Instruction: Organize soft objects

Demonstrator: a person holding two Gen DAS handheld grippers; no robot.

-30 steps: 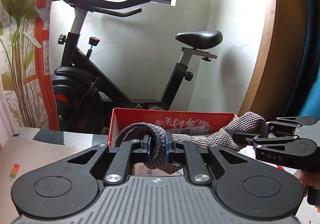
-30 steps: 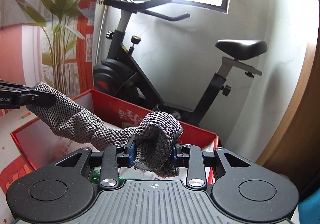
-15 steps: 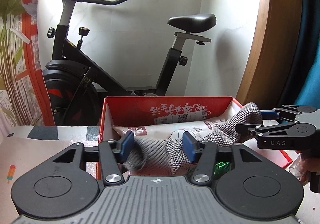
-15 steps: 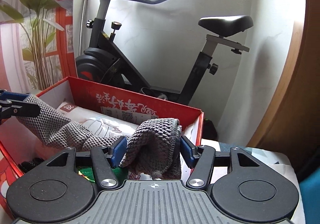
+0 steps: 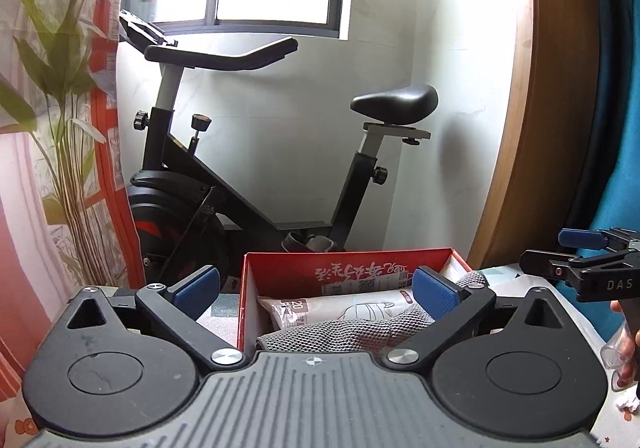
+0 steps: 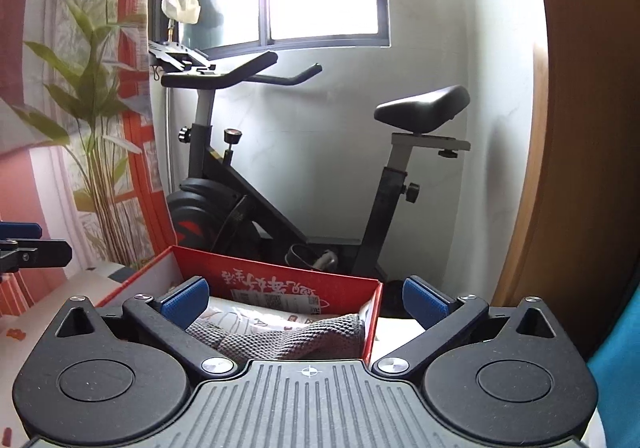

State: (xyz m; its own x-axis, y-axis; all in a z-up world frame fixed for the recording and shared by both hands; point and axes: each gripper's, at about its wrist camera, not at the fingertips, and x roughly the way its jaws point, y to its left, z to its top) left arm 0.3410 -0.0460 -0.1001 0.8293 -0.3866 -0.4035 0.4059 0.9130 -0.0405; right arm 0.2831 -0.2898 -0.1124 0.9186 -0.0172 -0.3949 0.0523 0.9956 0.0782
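So both my grippers just let go: left gripper (image 5: 316, 290) and right gripper (image 6: 306, 298) are spread wide, empty. The grey knit cloth (image 5: 352, 334) now lies in the red box (image 5: 348, 268) at 12 o'clock, so this piece looks sorted.
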